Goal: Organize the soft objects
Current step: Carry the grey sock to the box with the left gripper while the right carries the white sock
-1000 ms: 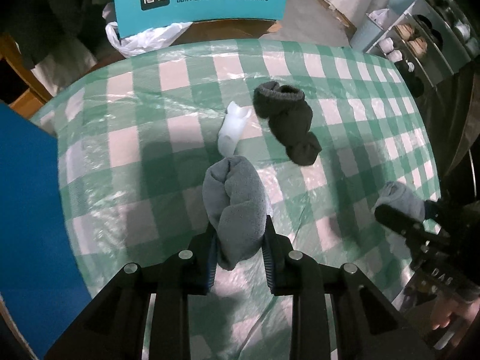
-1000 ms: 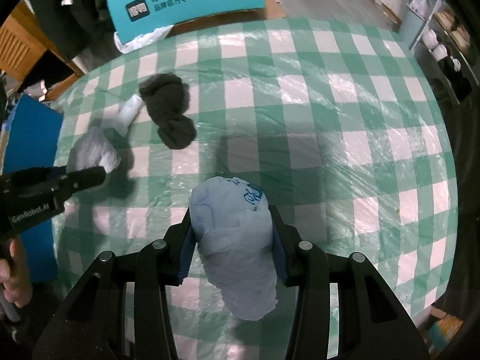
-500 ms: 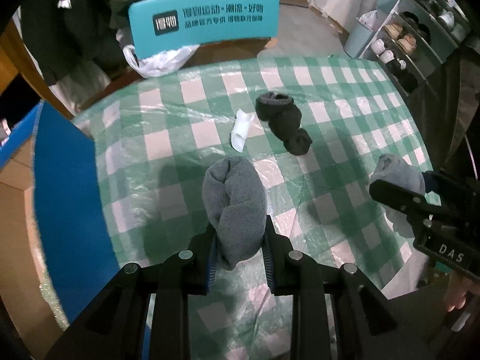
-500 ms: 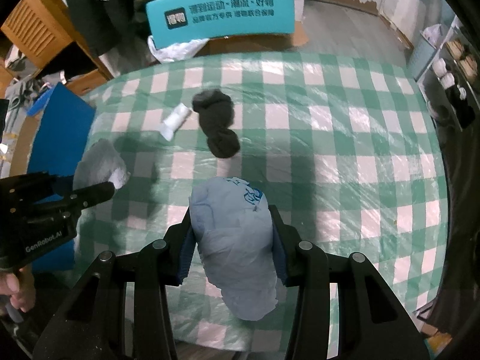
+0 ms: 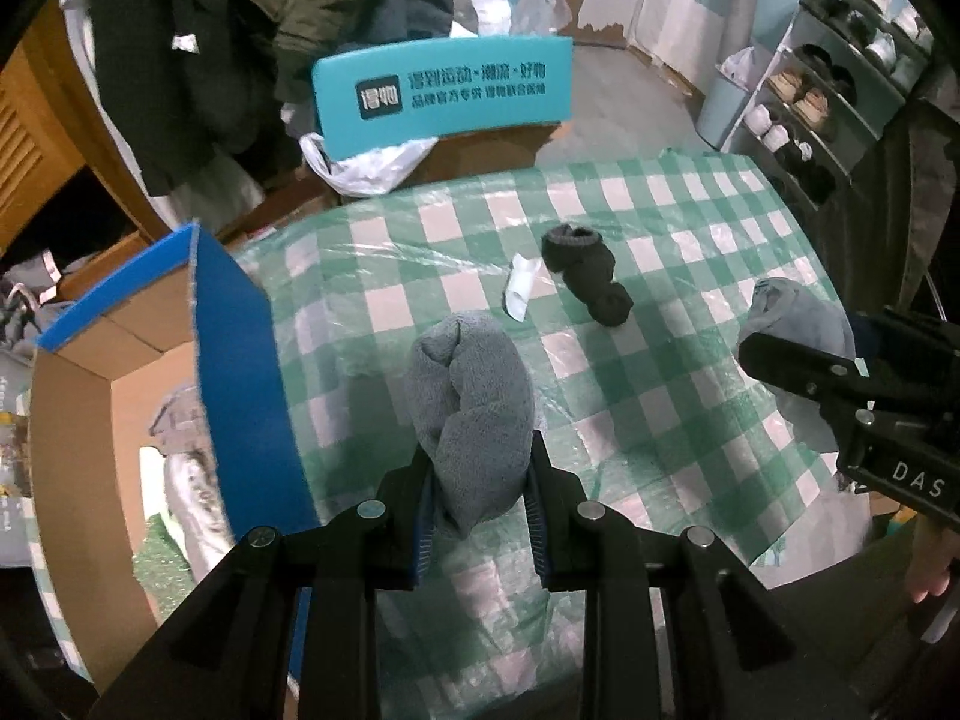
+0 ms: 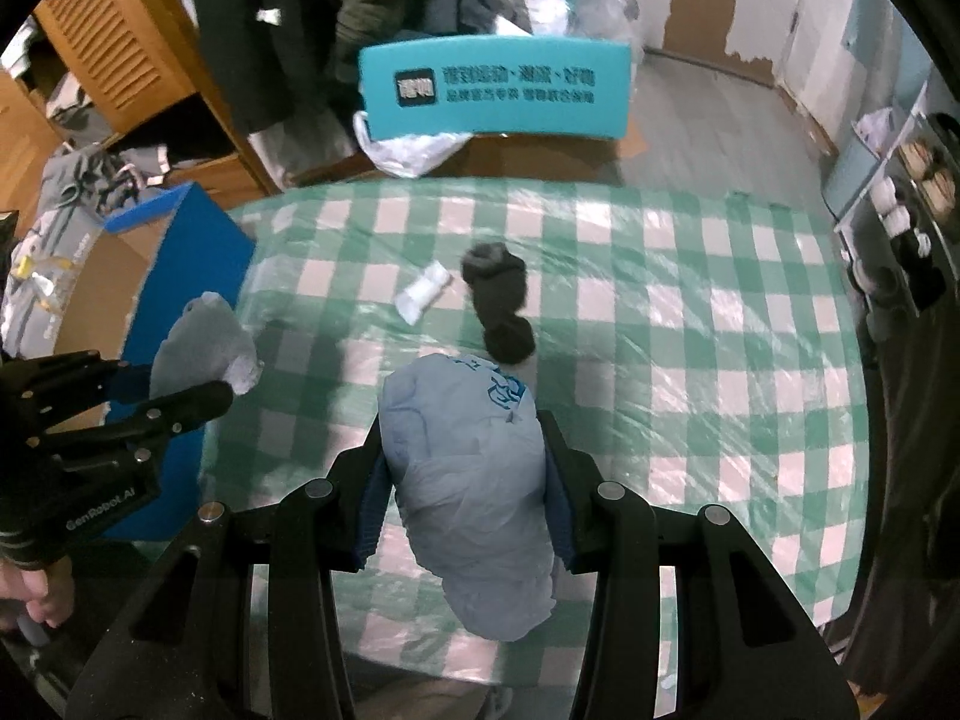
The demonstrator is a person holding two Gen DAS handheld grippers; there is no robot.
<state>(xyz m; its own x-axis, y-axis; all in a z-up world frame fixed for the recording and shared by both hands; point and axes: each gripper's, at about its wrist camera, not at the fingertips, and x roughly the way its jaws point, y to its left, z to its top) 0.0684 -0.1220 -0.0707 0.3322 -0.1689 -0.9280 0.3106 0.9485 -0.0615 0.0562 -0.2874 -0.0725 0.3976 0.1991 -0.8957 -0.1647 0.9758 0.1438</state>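
My left gripper [image 5: 477, 480] is shut on a rolled grey sock [image 5: 471, 396], held high above the green checked table [image 5: 690, 396]. The right gripper [image 6: 465, 480] is shut on a pale blue cloth bundle [image 6: 474, 480] with a dark blue print. A dark rolled sock [image 5: 585, 276] and a small white packet [image 5: 521, 287] lie on the table; both also show in the right wrist view, the dark sock [image 6: 501, 300] and the packet [image 6: 423, 293]. Each gripper appears in the other's view: the right gripper [image 5: 798, 360] with its blue bundle, the left gripper [image 6: 198, 390] with its grey sock.
An open cardboard box with blue flaps [image 5: 234, 360] stands at the table's left edge, with items inside. A teal chair back [image 5: 444, 93] and a white plastic bag [image 5: 366, 162] are beyond the far edge. Shoe shelves [image 5: 828, 90] stand at the right. A hand [image 6: 30, 588] grips the left handle.
Both grippers have risen and pulled back from the table, each keeping its bundle. The table looks smaller, and the blue-flapped box and the room behind have come into view.
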